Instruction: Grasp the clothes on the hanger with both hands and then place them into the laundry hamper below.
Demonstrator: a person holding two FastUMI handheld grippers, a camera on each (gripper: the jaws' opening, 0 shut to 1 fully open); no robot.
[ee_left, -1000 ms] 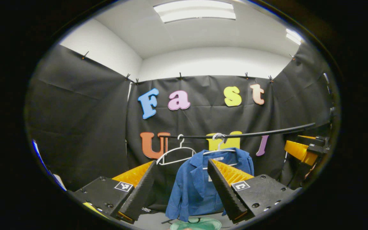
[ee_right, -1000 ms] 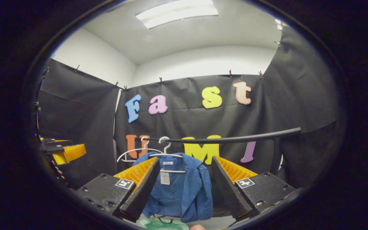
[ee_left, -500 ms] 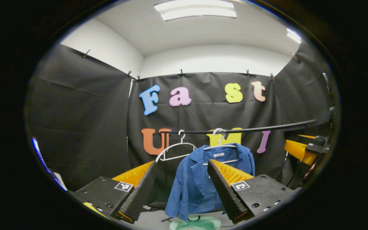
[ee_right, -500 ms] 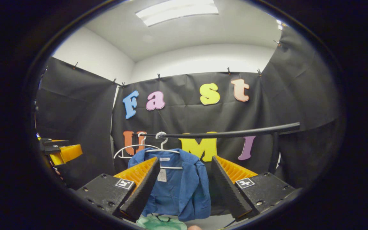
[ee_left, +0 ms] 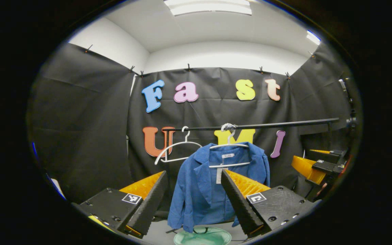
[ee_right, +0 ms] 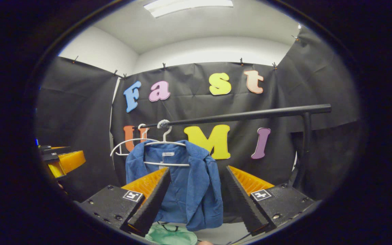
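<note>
- The black rail is the longest thing here. It runs across high above the finger tips in both views, and in the right gripper view a black post holds up its end.
- The blue jacket hangs on a white hanger from that rail. In the left gripper view it shows in the gap between the two fingers, far past them, and part of it is hidden behind the finger on the right of the view. In the right gripper view the blue jacket also shows in the gap, closer to the finger on the left of the view.
- The left gripper has its fingers spread wide apart. They hold nothing and do not touch the jacket.
- The right gripper also has its fingers spread wide, with nothing in them. It is also seen off to the right edge of the left gripper view.
- The green hamper sits low down, under the jacket, below the gap between the fingers. In the right gripper view the green hamper peeks out near the base of the finger on the left of the view.
- A bare white hanger hangs on the rail just beside the jacket, above the finger on the left of the left gripper view.
</note>
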